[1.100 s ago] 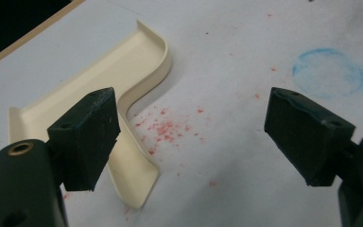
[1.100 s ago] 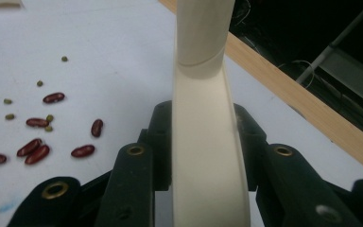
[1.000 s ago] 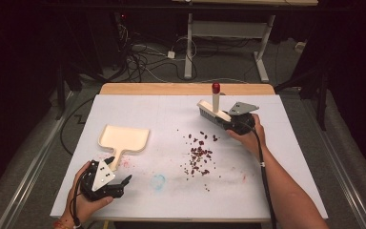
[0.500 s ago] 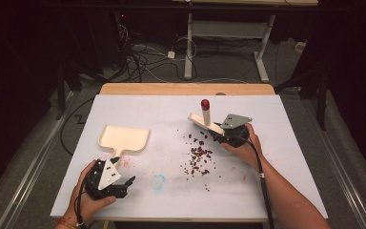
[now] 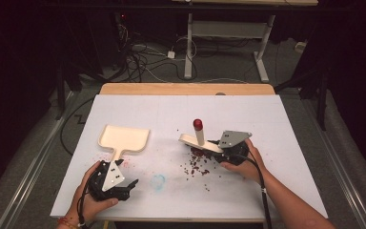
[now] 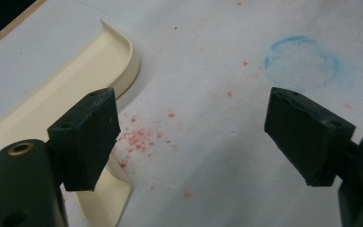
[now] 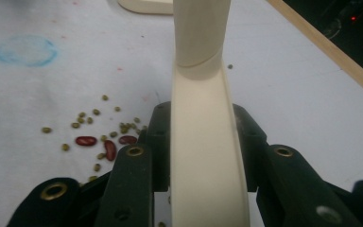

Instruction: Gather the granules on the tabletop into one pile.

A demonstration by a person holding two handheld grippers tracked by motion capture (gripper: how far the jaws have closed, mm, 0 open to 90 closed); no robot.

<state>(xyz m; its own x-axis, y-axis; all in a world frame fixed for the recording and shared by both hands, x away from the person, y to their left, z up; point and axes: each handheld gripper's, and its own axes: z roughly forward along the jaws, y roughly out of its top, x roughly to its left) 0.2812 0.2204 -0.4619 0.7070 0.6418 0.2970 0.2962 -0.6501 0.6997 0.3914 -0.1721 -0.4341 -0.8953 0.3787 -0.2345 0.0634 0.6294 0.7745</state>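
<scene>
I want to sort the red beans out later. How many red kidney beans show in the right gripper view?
3, all close together left of the brush: one farthest left, one slightly lower, one beside the right gripper. More may be hidden beneath the gripper.

The setting is a laboratory or test room arranged for recorded tabletop work. A wooden table (image 5: 186,88) carries a white sheet (image 5: 267,114) as its work surface, marked with a blue drawn circle (image 5: 158,182). The surrounding room is dark, with grey carpeted flooring (image 5: 38,143). Loose cables (image 5: 143,57) lie tangled on the floor behind the table, near the white metal frame of a second desk (image 5: 228,33).
</scene>
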